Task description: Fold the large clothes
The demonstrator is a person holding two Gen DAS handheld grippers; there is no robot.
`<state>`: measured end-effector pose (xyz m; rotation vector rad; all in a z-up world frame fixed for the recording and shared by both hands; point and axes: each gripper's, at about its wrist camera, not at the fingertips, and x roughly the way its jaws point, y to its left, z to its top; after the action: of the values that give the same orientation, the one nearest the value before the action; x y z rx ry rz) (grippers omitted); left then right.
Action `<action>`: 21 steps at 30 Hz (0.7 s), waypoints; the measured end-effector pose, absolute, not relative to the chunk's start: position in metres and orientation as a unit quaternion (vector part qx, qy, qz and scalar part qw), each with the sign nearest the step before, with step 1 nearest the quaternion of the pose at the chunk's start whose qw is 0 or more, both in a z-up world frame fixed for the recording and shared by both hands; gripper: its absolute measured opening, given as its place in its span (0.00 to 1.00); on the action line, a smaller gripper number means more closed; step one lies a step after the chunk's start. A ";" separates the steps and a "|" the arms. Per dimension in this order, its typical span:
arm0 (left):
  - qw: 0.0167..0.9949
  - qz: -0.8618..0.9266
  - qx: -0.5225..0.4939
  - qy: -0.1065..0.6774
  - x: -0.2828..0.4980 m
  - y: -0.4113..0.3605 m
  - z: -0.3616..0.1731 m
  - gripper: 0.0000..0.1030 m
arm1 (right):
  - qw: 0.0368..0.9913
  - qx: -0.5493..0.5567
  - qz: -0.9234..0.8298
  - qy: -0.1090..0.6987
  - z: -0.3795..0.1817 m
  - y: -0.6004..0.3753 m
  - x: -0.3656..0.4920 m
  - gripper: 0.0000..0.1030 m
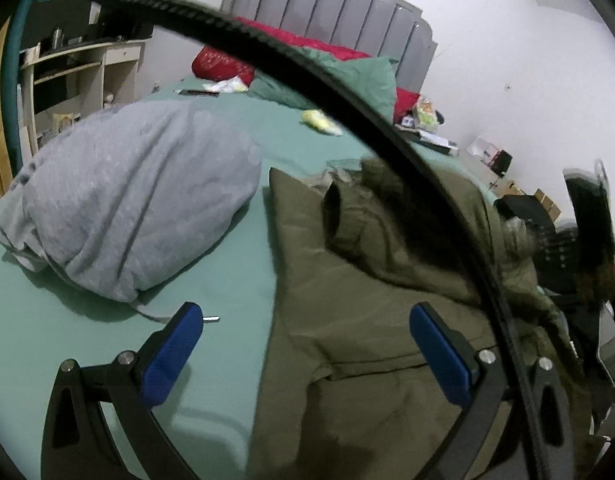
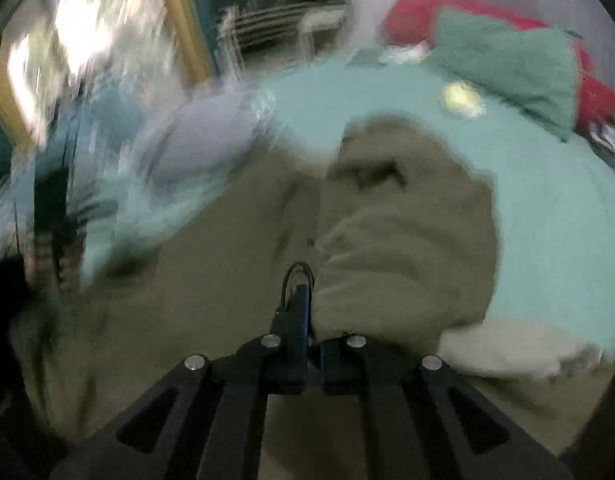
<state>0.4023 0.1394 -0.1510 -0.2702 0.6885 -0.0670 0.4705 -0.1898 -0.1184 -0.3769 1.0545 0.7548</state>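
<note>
An olive green hooded jacket (image 1: 367,280) lies spread on the green bed sheet (image 1: 227,280). My left gripper (image 1: 305,320) is open and empty, with its blue pads (image 1: 171,356) wide apart over the jacket's left edge. In the blurred right wrist view my right gripper (image 2: 313,308) is shut on a bunched fold of the olive jacket (image 2: 403,248) and holds it raised above the rest of the garment.
A grey bundle of bedding (image 1: 135,196) lies left of the jacket. Green pillows (image 1: 347,80), a red blanket (image 1: 223,64) and a grey headboard (image 1: 327,4) stand at the far end. A black cable (image 1: 347,92) crosses the left wrist view. Shelves (image 1: 75,72) stand at the far left.
</note>
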 end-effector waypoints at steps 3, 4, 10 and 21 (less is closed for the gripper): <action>0.935 -0.038 -0.130 0.328 0.397 0.135 -0.145 1.00 | 0.749 -0.234 0.325 0.528 -0.152 -0.184 0.391 0.06; 0.935 -0.038 -0.128 0.328 0.397 0.134 -0.145 1.00 | 0.747 -0.230 0.320 0.535 -0.152 -0.186 0.376 0.14; 0.933 -0.035 -0.127 0.334 0.394 0.139 -0.148 1.00 | 0.794 -0.076 0.307 0.519 -0.111 -0.245 0.383 0.69; 0.928 -0.030 -0.137 0.347 0.403 0.151 -0.157 1.00 | 0.825 0.134 0.217 0.504 -0.144 -0.269 0.598 0.91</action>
<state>0.4034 0.1508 -0.1574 -0.2798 0.7107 -0.0614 0.5984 -0.2690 -0.1438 0.2853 1.0723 0.4615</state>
